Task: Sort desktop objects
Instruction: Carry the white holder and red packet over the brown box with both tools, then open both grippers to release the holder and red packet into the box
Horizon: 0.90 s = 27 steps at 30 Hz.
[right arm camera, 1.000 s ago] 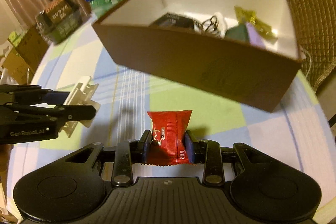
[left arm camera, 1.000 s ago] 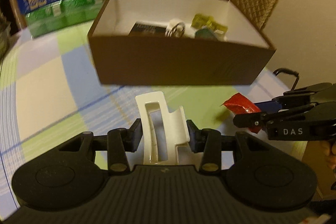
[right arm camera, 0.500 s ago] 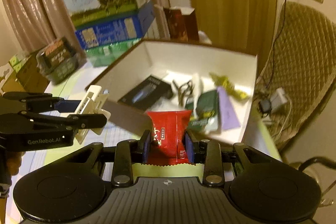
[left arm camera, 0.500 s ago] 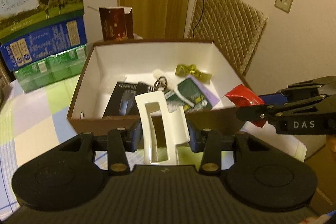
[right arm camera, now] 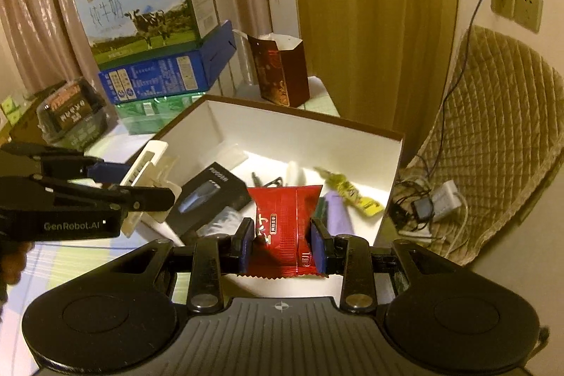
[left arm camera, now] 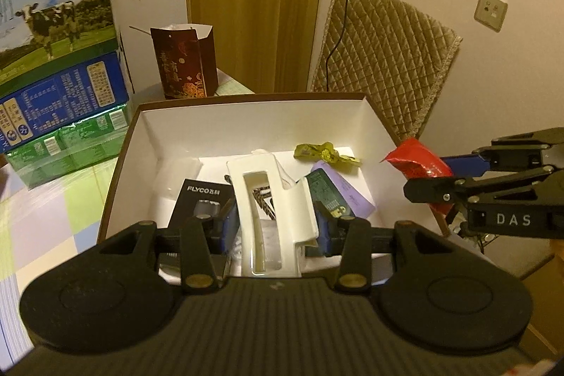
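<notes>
Gripping white holder point(left arm camera: 273, 210), red packet point(right arm camera: 283, 228)

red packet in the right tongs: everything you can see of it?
The red snack packet is glossy foil-like wrap with a serrated bottom edge, a vertical back seam and small printed labels. It stands roughly upright, pinched on both sides by the right tongs, above the open brown box. Nothing else visibly touches it.

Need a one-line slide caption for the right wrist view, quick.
Right gripper holds a red snack packet over the open brown box, while the left gripper brings a white plastic holder.
</notes>
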Motion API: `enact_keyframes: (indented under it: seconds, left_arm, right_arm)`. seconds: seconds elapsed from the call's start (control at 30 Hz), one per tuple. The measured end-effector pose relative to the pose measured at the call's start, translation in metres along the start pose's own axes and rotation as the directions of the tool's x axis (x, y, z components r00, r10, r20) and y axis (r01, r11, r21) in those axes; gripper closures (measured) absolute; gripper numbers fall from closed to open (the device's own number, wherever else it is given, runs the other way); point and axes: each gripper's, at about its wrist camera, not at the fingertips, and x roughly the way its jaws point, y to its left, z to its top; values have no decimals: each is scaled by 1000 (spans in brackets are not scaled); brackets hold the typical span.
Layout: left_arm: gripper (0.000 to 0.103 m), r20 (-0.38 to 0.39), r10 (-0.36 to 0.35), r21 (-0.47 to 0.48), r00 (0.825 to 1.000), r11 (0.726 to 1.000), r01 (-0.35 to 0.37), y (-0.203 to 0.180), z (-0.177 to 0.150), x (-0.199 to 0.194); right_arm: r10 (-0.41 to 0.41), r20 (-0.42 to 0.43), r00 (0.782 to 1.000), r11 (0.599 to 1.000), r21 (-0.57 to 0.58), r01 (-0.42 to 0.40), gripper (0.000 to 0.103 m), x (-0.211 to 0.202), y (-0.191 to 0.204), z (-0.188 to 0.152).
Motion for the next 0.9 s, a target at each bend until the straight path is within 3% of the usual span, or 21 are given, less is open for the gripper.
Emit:
enact_keyframes:
  seconds: [0.53,0.9]
  left_arm:
    - [64,-136,3,10,991,1000,-1,-2,14,75]
    - [64,-259,-25,23,965,999,32,-6,5,112]
  right_arm:
    - [-19,-119,993,999,-42,14,72,55,-23,-3]
    - [-18,-198,980,994,-109,-4,72,77,-35,-1]
